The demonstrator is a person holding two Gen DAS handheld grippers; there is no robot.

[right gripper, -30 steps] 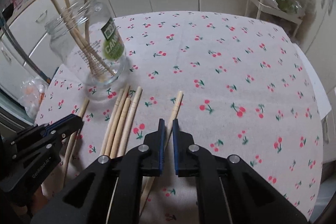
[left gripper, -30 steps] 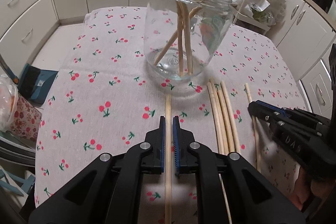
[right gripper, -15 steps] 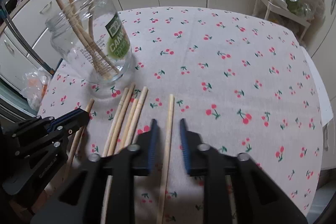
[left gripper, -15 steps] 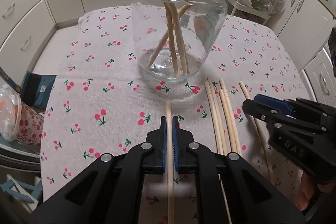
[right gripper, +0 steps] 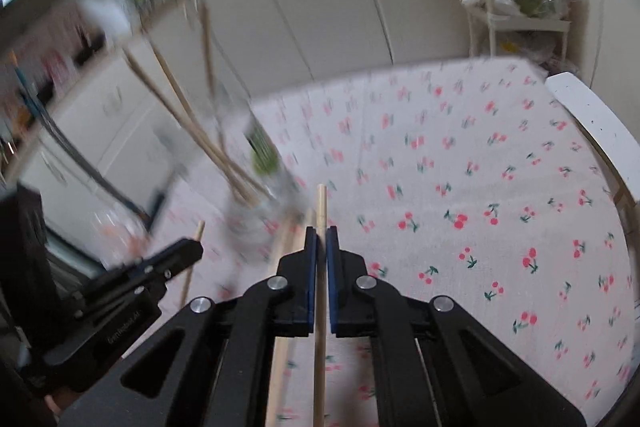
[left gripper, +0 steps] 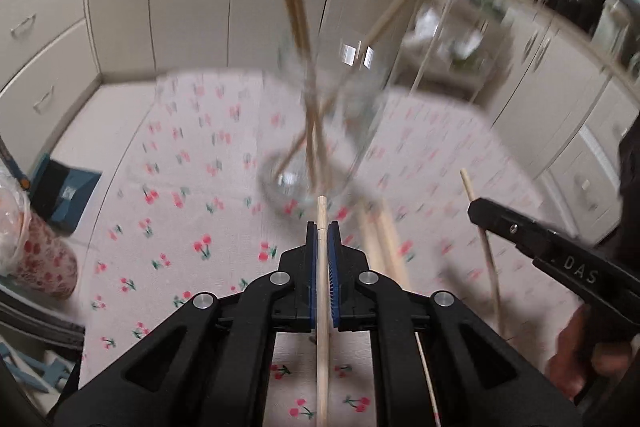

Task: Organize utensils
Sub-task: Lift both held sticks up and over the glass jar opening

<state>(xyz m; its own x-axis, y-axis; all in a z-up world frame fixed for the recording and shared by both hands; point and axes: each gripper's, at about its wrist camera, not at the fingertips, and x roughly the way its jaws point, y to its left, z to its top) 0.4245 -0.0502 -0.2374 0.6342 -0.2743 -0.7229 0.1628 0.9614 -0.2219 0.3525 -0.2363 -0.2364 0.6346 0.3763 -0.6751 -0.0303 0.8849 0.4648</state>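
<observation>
My left gripper (left gripper: 322,227) is clamped on one wooden chopstick (left gripper: 321,307), and my right gripper (right gripper: 321,231), whose jaws have just snapped closed, pinches a second chopstick (right gripper: 320,287); each stick runs lengthwise between the jaws, tip poking forward. The glass jar (left gripper: 320,147) stands just ahead of the left gripper, ahead and leftward of the right, holding several chopsticks upright. More chopsticks (left gripper: 384,239) lie on the cherry-print tablecloth (left gripper: 180,227) between my grippers.

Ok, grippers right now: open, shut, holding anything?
Left gripper: shut on a wooden chopstick.
Right gripper: just closed on another chopstick.
</observation>
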